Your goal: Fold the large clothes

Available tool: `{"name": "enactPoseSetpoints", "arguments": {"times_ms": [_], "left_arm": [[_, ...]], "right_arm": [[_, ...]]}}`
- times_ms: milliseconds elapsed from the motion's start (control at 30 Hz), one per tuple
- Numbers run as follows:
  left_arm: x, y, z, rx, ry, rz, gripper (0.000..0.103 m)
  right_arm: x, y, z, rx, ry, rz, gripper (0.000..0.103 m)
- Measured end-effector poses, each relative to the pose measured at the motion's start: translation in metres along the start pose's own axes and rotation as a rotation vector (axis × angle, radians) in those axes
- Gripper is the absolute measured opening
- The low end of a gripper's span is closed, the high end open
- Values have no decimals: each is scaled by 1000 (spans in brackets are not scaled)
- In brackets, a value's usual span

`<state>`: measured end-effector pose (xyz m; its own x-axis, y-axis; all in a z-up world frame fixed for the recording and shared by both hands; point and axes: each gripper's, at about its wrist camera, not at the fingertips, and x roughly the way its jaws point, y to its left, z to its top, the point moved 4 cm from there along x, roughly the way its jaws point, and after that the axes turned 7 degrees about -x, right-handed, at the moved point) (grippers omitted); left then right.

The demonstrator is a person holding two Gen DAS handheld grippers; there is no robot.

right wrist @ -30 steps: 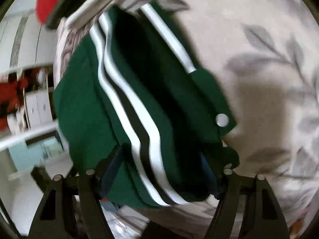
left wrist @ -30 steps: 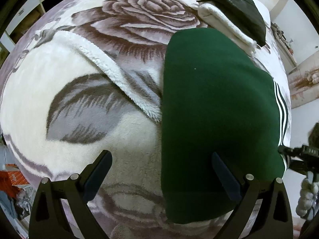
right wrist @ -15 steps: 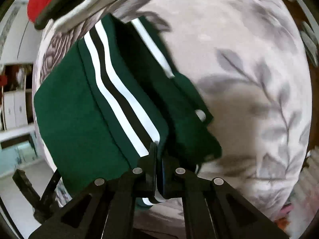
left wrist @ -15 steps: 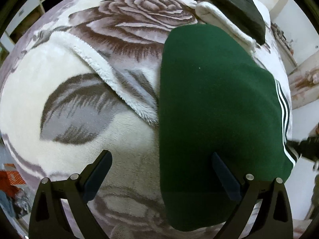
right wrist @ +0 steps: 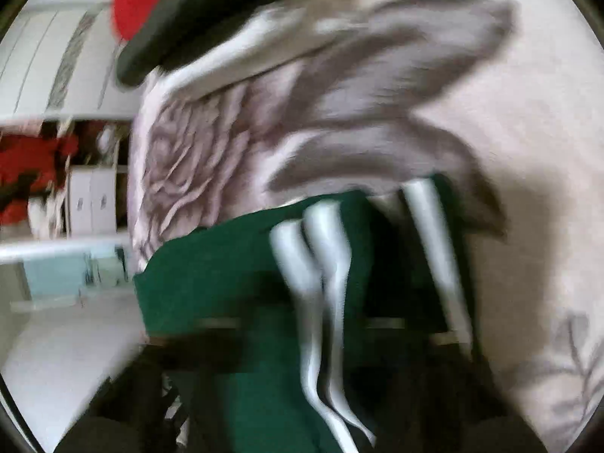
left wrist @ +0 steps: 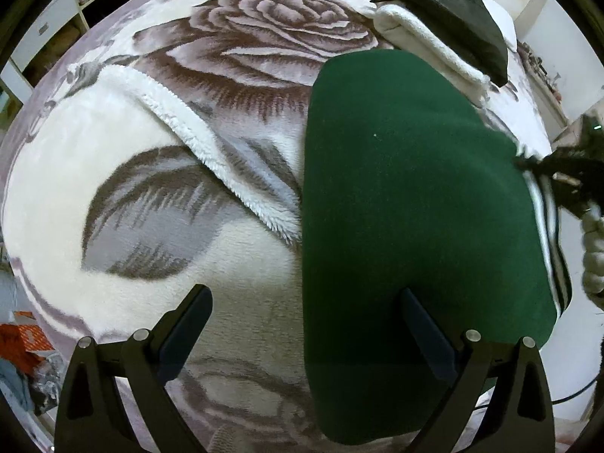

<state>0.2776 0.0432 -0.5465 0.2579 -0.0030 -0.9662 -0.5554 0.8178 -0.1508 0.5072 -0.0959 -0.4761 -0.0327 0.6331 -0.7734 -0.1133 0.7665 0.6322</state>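
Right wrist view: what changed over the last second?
The right tongs closed on the striped edge of the green garment and are pulling it up, blurring the view. The left tongs stayed open, unmoved, over the rose blanket.

Bare floral blanket [left wrist: 158, 196] lies open left of the green garment [left wrist: 407, 204], giving free passage there. At the far edge a black garment [left wrist: 453, 11] on a white folded blanket [left wrist: 426, 43] blocks the way. Right wrist view is blurred.
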Motion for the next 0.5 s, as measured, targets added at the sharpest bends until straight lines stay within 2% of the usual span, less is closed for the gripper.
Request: {"name": "enactPoseSetpoints", "arguments": {"times_ms": [67,167,300,400,467,500], "left_arm": [[-1,-3,0,-3,0,-17,103],[-4,-9,3,3,-11,-8,103],[-3,-12,4,21,-19,28,103],[-1,-9,5,12,-8,28,103],[0,-8,4,6,-6,23,103],[0,-8,4,5,-5,21,103]], "right_arm": [[-21,10,1,-20,-105,-68,2],[-45,7,4,10,-196,-175,2],[-44,4,5,7,-169,-231,2],[-31,-4,0,18,-82,-216,4],[-32,-6,-6,32,-26,-195,18],[-36,-7,-13,33,-8,-190,35]]}}
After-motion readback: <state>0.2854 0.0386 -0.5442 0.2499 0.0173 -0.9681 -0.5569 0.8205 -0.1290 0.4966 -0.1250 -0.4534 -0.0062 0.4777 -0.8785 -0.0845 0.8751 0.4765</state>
